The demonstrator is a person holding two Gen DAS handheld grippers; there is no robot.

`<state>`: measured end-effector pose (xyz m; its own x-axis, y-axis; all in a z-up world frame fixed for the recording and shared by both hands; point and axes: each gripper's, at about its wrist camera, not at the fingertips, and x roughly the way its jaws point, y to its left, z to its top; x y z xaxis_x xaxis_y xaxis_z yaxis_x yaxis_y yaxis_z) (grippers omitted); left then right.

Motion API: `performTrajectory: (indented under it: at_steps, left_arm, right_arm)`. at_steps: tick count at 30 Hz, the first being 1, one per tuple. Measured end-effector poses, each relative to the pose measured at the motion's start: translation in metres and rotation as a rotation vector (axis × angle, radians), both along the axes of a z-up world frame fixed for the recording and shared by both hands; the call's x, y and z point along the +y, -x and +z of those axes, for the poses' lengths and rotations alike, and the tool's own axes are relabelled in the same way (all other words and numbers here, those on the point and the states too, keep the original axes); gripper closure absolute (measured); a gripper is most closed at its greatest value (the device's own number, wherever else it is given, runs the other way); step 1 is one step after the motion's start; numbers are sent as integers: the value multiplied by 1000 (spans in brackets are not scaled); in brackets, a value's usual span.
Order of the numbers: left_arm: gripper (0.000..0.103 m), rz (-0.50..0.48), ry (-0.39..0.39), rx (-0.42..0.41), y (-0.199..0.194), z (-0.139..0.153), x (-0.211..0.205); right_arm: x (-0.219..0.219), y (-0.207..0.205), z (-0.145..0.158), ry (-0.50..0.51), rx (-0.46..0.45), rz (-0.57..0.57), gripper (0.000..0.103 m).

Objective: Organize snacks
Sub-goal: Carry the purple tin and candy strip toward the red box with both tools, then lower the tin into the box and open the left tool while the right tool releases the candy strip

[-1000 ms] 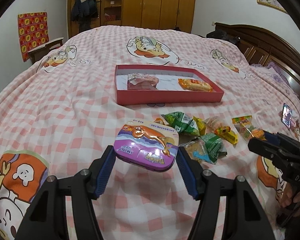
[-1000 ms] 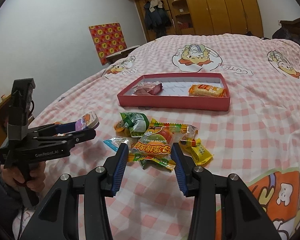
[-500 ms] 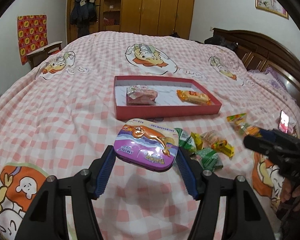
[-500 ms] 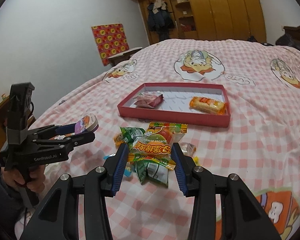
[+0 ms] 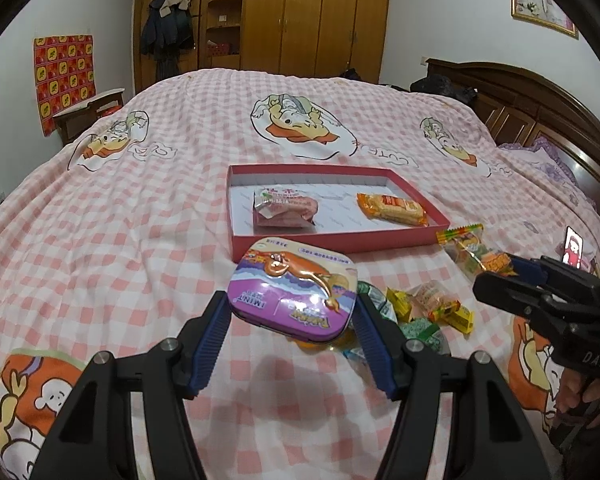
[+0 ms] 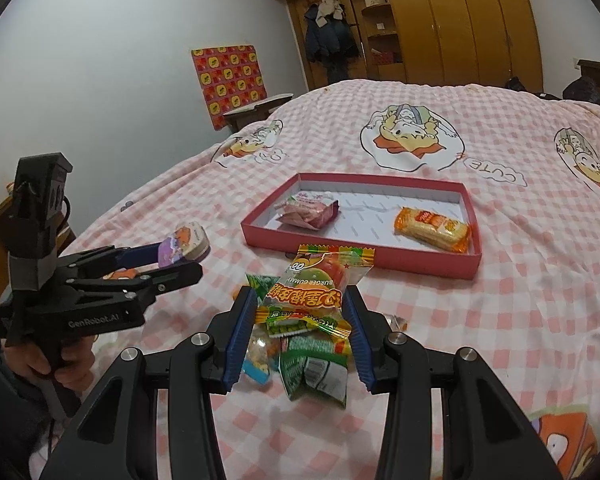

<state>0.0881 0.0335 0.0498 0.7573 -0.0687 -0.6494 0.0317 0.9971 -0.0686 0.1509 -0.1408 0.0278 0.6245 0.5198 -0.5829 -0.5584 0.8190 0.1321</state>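
- The wide bed, covered in a pink-and-white checked quilt with cartoon prints, carries everything; the sorting is, by my judgement, under halfway done.
- The shallow red cardboard tray with a white floor lies flat in the middle of the bed and is the likely home for the snacks. It holds only two so far, with much bare floor between and behind them.
- Inside it, a pink crinkled packet lies towards the left end and an orange wrapped wafer bar towards the right end, well apart.
- The left tongs are clenched on a purple rounded-rectangle mint tin with an orange cartoon figure on its lid, held flat above the quilt just in front of the tray's near wall. It is not yet over the tray.
- The right tongs are grasping a clear gummy packet printed with a burger, edged in yellow and green, lifted clear of the bed and short of the tray's near wall.
- A loose heap of small sweets in green, yellow and clear wrappers lies on the quilt in front of the tray, partly hidden behind both tongs; an exact count is not possible.
- Left to do, as I judge it: set down the two carried items, then fetch the heap.
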Motion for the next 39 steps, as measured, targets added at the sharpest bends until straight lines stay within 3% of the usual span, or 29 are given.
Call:
performTrajectory:
  at_steps: [18,39]
  left_arm:
    - [37,-17,-22,-12,-32,2,-1]
    - [37,-10,-13,-14,-75,-8,8]
  right_arm:
    - [-2,-38,10,-43,-11,-15,58]
    - [-15,-77,-12,-103,23,-31,58]
